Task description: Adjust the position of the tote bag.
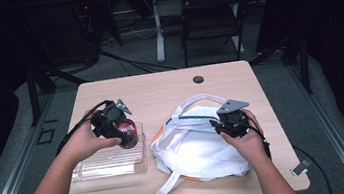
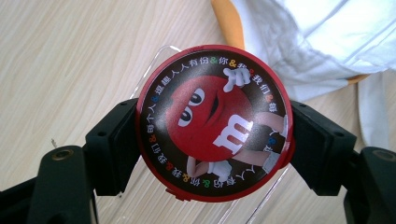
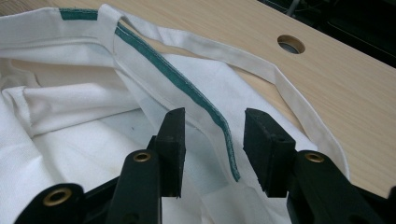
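My left gripper (image 1: 123,133) is shut on a round red candy tin (image 2: 214,122), its lid printed with a red cartoon candy figure. The tin (image 1: 127,133) hangs just above the right end of a clear plastic tray (image 1: 110,163). A white cloth bag (image 1: 194,147) with a green-trimmed rim (image 3: 182,84) and orange lining lies at the table's right half. My right gripper (image 3: 214,149) stands open over the bag's mouth, the green-edged rim running between its jaws without being pinched. In the high view my right gripper (image 1: 226,122) sits at the bag's right edge.
A light wooden table (image 1: 158,86) carries a round cable hole (image 1: 198,79) near its far edge. The bag's white straps (image 3: 261,65) trail across the wood. A black chair (image 1: 211,11) and a white desk leg stand on the floor beyond the table.
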